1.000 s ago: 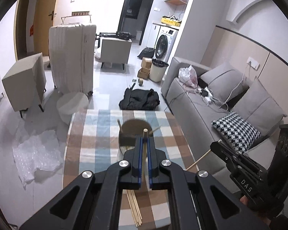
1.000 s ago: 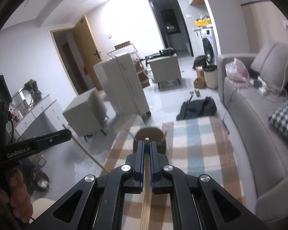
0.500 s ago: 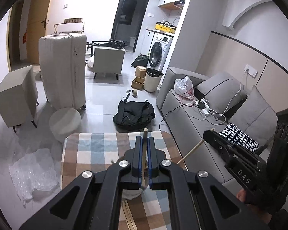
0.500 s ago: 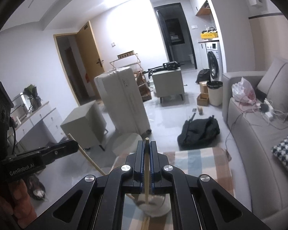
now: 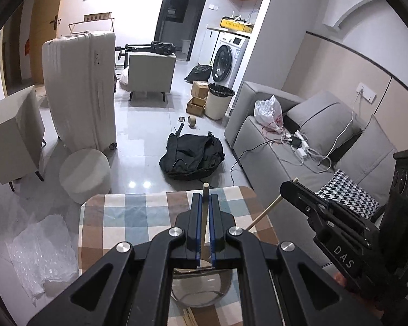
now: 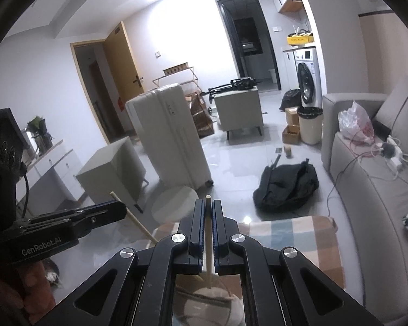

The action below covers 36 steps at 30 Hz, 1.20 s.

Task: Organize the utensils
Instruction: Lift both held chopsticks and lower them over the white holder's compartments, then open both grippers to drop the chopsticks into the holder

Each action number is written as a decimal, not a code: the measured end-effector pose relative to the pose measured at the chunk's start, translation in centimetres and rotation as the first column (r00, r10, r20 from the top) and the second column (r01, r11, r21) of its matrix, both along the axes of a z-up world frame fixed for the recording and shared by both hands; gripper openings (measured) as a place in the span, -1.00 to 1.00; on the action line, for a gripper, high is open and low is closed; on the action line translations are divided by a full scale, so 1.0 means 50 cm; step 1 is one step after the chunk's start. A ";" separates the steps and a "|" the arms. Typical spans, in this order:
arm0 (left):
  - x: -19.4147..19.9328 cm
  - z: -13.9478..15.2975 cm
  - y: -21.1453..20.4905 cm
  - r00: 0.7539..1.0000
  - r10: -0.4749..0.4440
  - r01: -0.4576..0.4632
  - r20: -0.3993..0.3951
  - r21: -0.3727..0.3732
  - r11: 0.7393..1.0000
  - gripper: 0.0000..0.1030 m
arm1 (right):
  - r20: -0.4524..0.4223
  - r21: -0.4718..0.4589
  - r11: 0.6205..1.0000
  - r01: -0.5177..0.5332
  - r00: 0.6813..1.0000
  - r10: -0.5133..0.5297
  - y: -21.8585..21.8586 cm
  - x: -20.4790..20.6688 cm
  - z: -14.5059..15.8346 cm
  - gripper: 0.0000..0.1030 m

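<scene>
We held one chopstick (image 5: 204, 217) pinched in the left gripper (image 5: 204, 212) and another chopstick (image 6: 208, 239) in the right gripper (image 6: 208, 228), long axes along the fingers, lower ends over the glass cup (image 5: 201, 296) directly beneath.

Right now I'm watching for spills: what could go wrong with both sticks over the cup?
The left gripper and right gripper each clamp a chopstick above the one glass cup. The sticks could collide at its mouth, or tip it on the checked tablecloth.
</scene>
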<state>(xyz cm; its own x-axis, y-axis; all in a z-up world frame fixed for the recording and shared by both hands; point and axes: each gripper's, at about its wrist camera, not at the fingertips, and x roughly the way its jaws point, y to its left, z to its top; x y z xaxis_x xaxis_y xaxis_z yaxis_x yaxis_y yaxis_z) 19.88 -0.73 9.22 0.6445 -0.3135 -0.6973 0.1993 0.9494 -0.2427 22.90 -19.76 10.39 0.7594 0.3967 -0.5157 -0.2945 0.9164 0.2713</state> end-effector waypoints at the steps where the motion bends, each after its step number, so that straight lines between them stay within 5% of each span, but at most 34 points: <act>1: 0.003 -0.004 -0.002 1.000 -0.004 0.004 -0.002 0.004 1.000 -0.99 | -0.003 0.000 1.000 -0.002 1.000 0.002 0.002 0.003 -0.005 -0.92; 19: 0.036 -0.079 -0.003 0.986 -0.056 0.057 -0.159 0.005 0.998 -0.99 | -0.116 -0.028 0.999 -0.043 0.992 0.040 0.026 0.030 -0.106 -0.86; 24: 0.027 -0.074 -0.001 0.986 -0.046 0.054 -0.159 0.046 0.998 -0.66 | -0.155 -0.010 1.000 -0.025 0.988 0.023 0.006 0.018 -0.121 -0.83; 28: 0.013 -0.064 0.009 0.986 -0.013 0.021 -0.164 0.044 0.999 -0.27 | -0.172 0.004 1.000 0.001 0.985 0.000 -0.013 -0.005 -0.121 -0.55; 36: -0.038 -0.036 0.019 0.993 0.048 -0.039 -0.110 0.081 0.996 -0.02 | -0.163 0.025 0.998 0.054 0.985 -0.049 -0.056 -0.069 -0.091 -0.31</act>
